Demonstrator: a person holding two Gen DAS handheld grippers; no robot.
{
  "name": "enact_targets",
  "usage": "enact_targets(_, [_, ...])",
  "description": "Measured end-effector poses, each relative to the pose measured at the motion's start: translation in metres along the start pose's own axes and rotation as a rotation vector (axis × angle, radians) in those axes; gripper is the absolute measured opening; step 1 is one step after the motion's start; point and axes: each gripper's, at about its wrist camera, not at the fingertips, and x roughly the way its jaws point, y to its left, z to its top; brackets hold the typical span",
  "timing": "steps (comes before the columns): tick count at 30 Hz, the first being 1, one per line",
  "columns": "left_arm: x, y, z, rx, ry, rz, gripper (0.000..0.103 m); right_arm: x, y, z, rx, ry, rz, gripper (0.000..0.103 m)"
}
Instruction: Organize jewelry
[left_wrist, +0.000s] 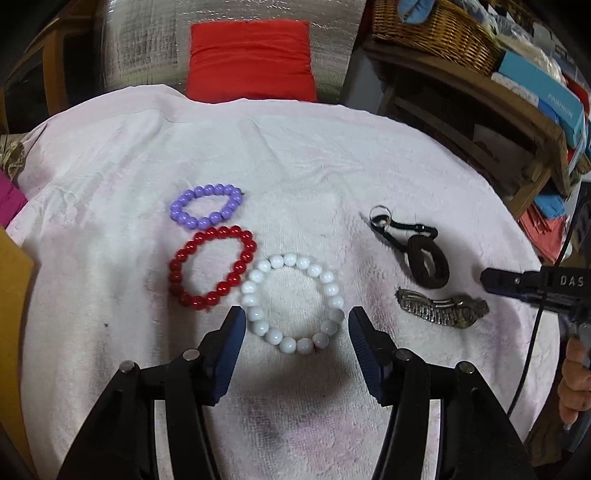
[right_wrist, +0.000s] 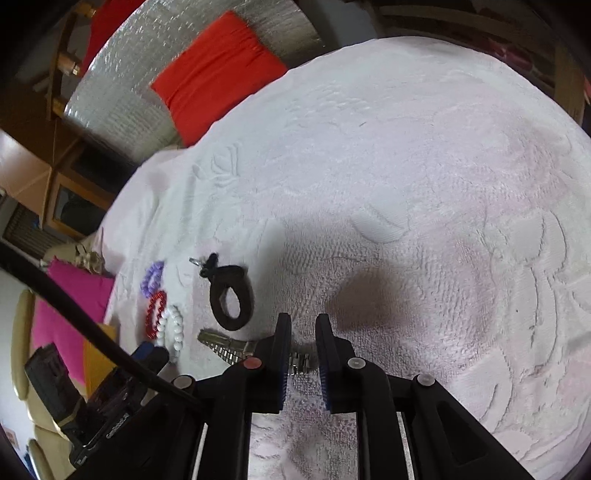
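Three bead bracelets lie on the pale pink towel (left_wrist: 110, 155): a purple one (left_wrist: 207, 208), a red one (left_wrist: 212, 266) and a white one (left_wrist: 327, 277). My left gripper (left_wrist: 295, 317) is open, its blue pads apart on either side of the white bracelet's near half without pressing it. To the right lie a brown loop keychain (left_wrist: 428, 266) and a metal watch (left_wrist: 443, 308). My right gripper (right_wrist: 303, 325) hovers over the watch band (right_wrist: 221, 345), its jaws a narrow gap apart with nothing pinched. In the left wrist view the right gripper (left_wrist: 517, 282) enters from the right edge.
A red cushion (left_wrist: 251, 59) and silver padding sit beyond the towel's far edge. A wicker basket (left_wrist: 436, 29) and stacked boxes (left_wrist: 546, 96) fill a wooden shelf at the right. A person's hand (left_wrist: 576, 380) holds the right gripper. The towel (right_wrist: 443, 184) to the right is bare.
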Motion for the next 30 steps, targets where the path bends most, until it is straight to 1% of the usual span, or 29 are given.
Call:
enact_targets(1, [0.005,-0.002,-0.002,0.018,0.021,0.012,0.058,0.000,0.002,0.000,-0.022,-0.001,-0.012,0.019])
enact_targets(2, [0.007,-0.004,-0.003,0.033,0.021,0.022,0.054,0.001,0.003,0.000,-0.035,0.002,-0.019,0.026])
enact_targets(3, [0.006,-0.006,-0.004,0.048,0.009,0.026,0.043,0.002,0.004,0.000,-0.051,0.009,-0.027,0.037])
enact_targets(4, [0.005,-0.007,-0.004,0.064,0.002,0.018,0.033,0.002,0.004,-0.001,-0.054,0.011,-0.027,0.042])
enact_targets(5, [0.004,-0.007,-0.004,0.062,0.002,0.002,0.022,0.003,0.004,-0.001,-0.059,0.013,-0.020,0.050])
enact_targets(10, [-0.003,-0.001,-0.006,0.046,0.008,-0.052,0.020,0.008,0.013,-0.005,-0.108,0.015,0.003,0.051])
enact_targets(13, [-0.013,0.006,-0.010,0.024,0.011,-0.097,0.019,0.017,0.020,-0.007,-0.143,0.013,-0.020,0.052])
enact_targets(16, [-0.017,0.014,-0.012,0.013,0.024,-0.099,0.019,0.018,0.025,-0.008,-0.158,0.014,-0.008,0.053])
enact_targets(18, [-0.020,0.022,-0.014,0.001,0.040,-0.109,0.019,0.019,0.026,-0.011,-0.151,0.064,0.056,0.053])
enact_targets(20, [-0.026,0.030,-0.018,-0.012,0.056,-0.132,0.019,0.020,0.035,-0.017,-0.186,0.139,0.134,0.053])
enact_targets(22, [-0.034,0.034,-0.022,-0.008,0.058,-0.143,0.019,0.020,0.044,-0.025,-0.232,0.183,0.179,0.053])
enact_targets(23, [-0.036,0.035,-0.023,-0.005,0.059,-0.146,0.019,0.019,0.050,-0.029,-0.261,0.188,0.182,0.053])
enact_targets(25, [-0.042,0.037,-0.025,0.006,0.053,-0.148,0.019,0.019,0.060,-0.035,-0.317,0.156,0.129,0.053])
enact_targets(26, [-0.045,0.038,-0.026,0.015,0.048,-0.148,0.005,0.021,0.064,-0.037,-0.341,0.143,0.100,0.053])
enact_targets(27, [-0.046,0.037,-0.026,0.016,0.052,-0.153,0.000,0.025,0.068,-0.039,-0.359,0.135,0.073,0.053])
enact_targets(29, [-0.047,0.039,-0.026,0.016,0.048,-0.149,0.000,0.031,0.076,-0.044,-0.397,0.108,0.016,0.053])
enact_targets(30, [-0.047,0.039,-0.026,0.018,0.048,-0.141,0.000,0.034,0.084,-0.050,-0.445,0.084,-0.022,0.053])
